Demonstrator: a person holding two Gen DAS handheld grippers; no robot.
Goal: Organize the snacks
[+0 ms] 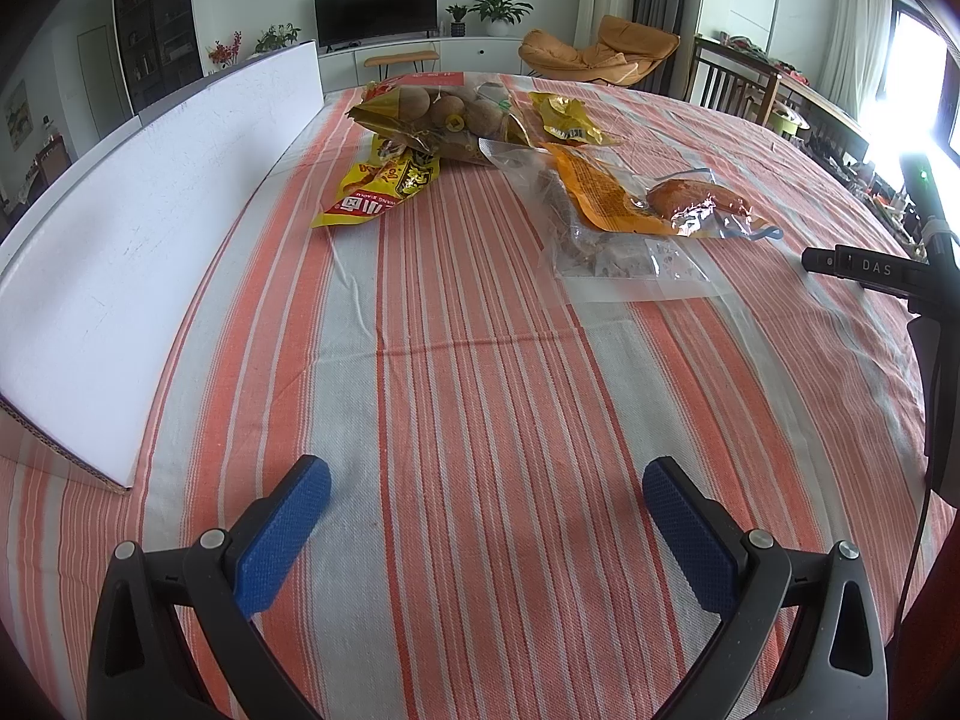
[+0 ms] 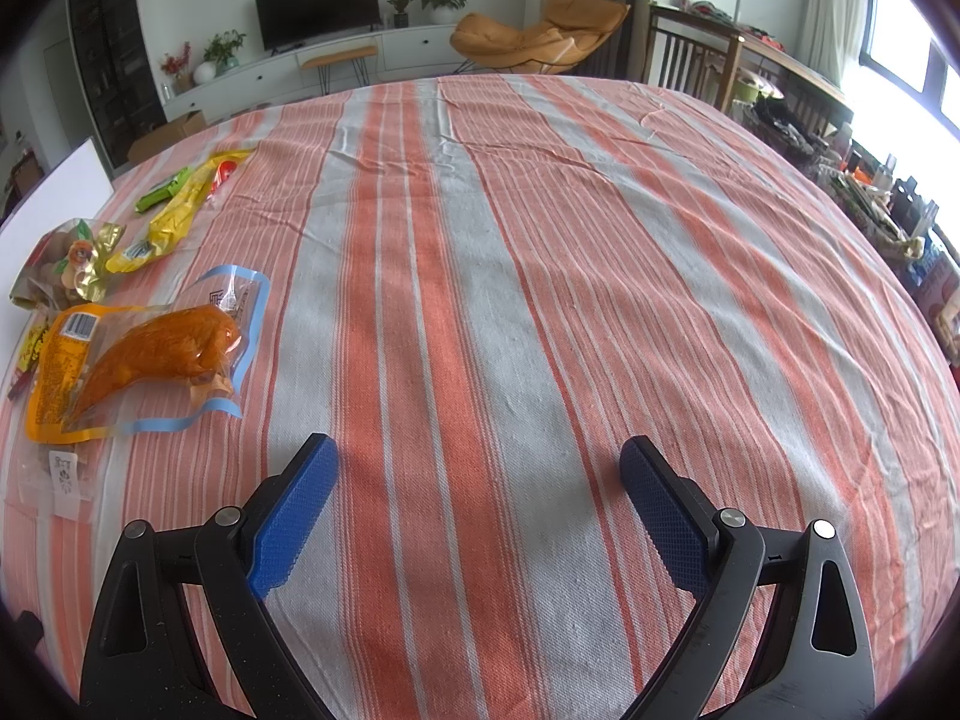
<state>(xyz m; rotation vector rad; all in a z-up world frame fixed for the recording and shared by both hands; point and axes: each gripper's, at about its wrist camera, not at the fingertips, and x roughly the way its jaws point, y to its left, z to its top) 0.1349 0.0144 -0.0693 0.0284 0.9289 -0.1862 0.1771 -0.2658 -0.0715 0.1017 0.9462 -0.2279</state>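
Note:
Several snack packs lie in a loose pile on the striped tablecloth (image 1: 480,360). A bag of round brown snacks (image 1: 444,114) sits farthest back, with a yellow-red packet (image 1: 378,192) to its left and a small yellow packet (image 1: 570,120) to its right. An orange vacuum pack (image 1: 648,198) rests on a clear zip bag (image 1: 612,252). My left gripper (image 1: 486,492) is open and empty, well short of the pile. In the right wrist view the orange vacuum pack (image 2: 132,360) lies to the left of my open, empty right gripper (image 2: 480,468). A green packet (image 2: 162,192) lies further back.
A white board box (image 1: 120,252) stands along the table's left side. The other gripper's black body (image 1: 870,270) shows at the right edge of the left wrist view. Beyond the table are a TV, an orange lounge chair (image 2: 528,36) and wooden dining furniture.

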